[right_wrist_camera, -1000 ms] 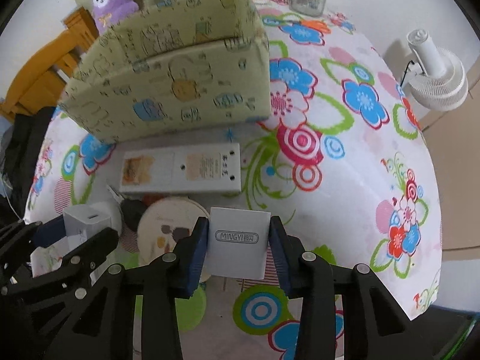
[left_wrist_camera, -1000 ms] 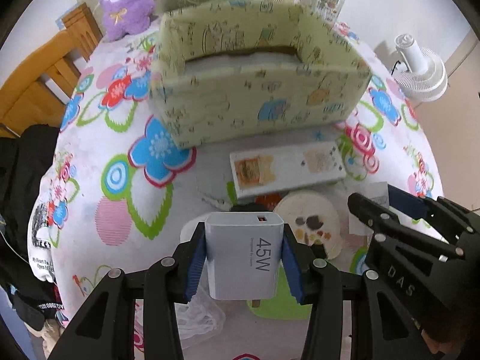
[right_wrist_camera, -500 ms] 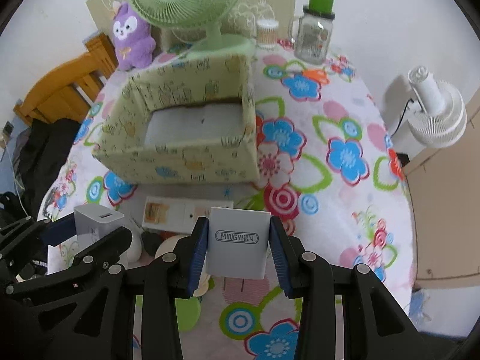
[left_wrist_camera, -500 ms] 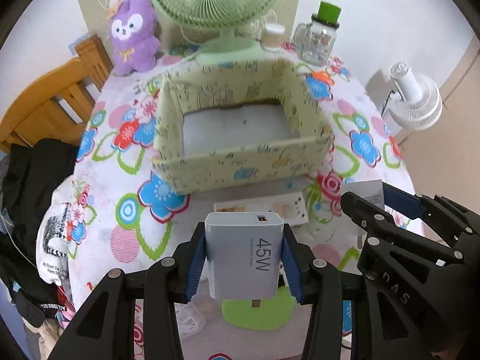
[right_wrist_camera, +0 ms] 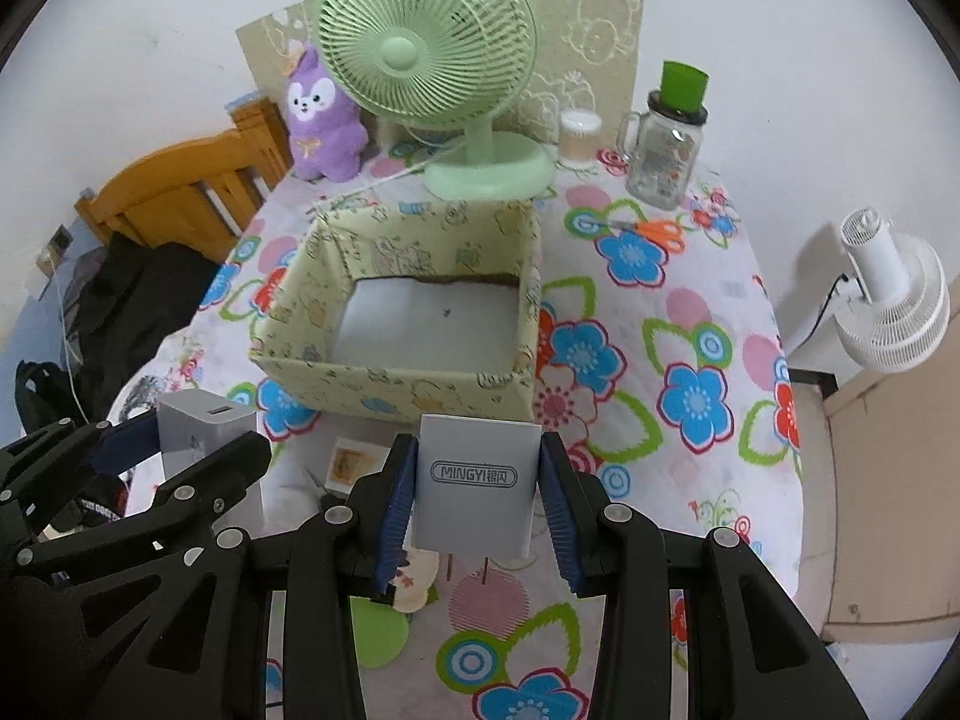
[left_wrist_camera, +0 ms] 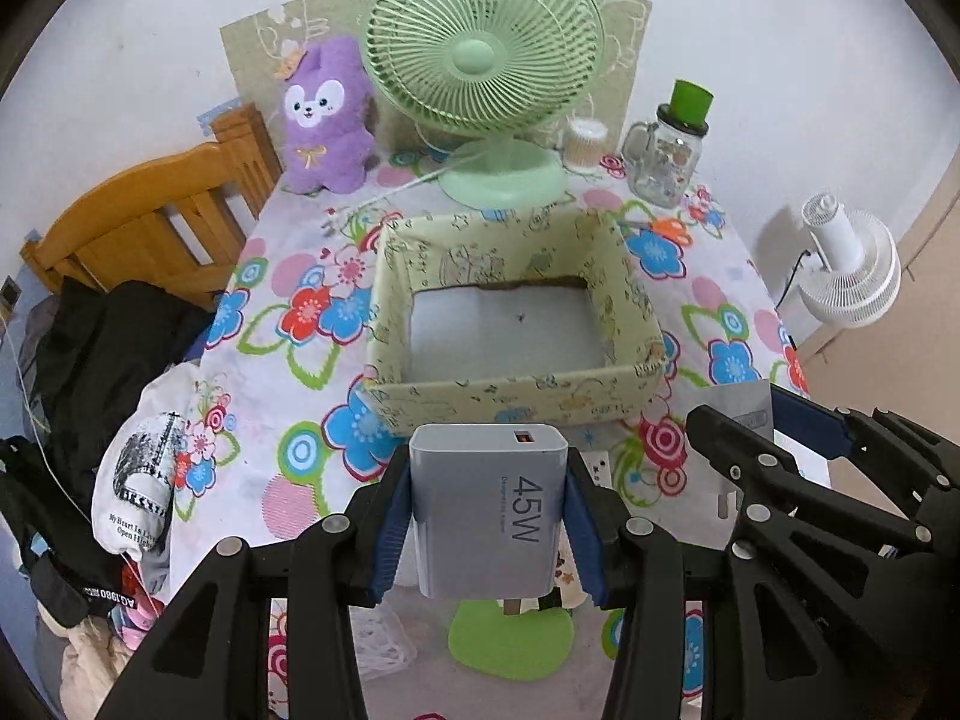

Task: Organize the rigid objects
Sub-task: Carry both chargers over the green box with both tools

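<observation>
The open patterned box [left_wrist_camera: 510,387] lies just ahead of and below both grippers. The left gripper [left_wrist_camera: 487,519] clamps the 45W charger [left_wrist_camera: 489,510], prongs down; the right gripper [right_wrist_camera: 474,489] clamps the MINGYI charger [right_wrist_camera: 474,483]. Both look about equally near the box's front wall.

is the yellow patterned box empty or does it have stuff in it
Empty: the yellow patterned box shows only its bare pale floor in both views.

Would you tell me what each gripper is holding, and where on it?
Left gripper: the 45W charger, pinched across its side faces. Right gripper: the MINGYI charger, likewise by its sides.
</observation>
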Demonstrator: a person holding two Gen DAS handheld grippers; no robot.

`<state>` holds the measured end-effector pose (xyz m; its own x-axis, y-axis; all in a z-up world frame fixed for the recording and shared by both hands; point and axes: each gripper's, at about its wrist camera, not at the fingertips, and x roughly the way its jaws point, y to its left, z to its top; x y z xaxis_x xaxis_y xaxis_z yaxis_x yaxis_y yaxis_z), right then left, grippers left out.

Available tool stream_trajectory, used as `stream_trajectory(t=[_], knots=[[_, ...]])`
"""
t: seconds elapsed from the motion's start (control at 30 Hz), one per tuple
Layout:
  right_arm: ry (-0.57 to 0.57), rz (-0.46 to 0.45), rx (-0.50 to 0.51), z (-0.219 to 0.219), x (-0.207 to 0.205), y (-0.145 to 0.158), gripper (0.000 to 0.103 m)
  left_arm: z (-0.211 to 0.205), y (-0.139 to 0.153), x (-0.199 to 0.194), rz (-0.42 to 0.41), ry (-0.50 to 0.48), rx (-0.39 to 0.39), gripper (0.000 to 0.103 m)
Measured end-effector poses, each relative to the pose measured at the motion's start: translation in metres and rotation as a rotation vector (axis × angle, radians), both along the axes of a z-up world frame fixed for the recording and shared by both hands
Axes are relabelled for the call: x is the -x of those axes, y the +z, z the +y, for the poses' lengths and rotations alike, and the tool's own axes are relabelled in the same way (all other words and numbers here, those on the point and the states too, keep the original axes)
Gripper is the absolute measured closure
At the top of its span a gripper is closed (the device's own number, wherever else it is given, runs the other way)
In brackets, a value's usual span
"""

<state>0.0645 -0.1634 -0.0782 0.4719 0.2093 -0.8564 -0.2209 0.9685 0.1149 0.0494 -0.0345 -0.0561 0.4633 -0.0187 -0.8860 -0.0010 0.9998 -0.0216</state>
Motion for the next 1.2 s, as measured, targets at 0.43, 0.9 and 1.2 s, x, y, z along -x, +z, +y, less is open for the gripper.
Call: stream_trajectory(t=[0.43, 0.9, 1.2], knots=[[-0.042, -0.021, 0.004, 0.024, -0.042, 0.010, 0.060, 0.022, 0.003, -0.044, -0.031, -0.043, 0.007, 0.055], [-0.078, 0.012, 0.032, 0.039, -0.092, -0.005, 0.060, 0.034, -0.017, -0.091, -0.004, -0.071, 0.032, 0.055], [-0.081, 0.063, 0.063, 0.046, -0.114, -0.029, 0.060, 0.037, -0.043, -0.112, 0.047, -0.078, 0.039, 0.055]])
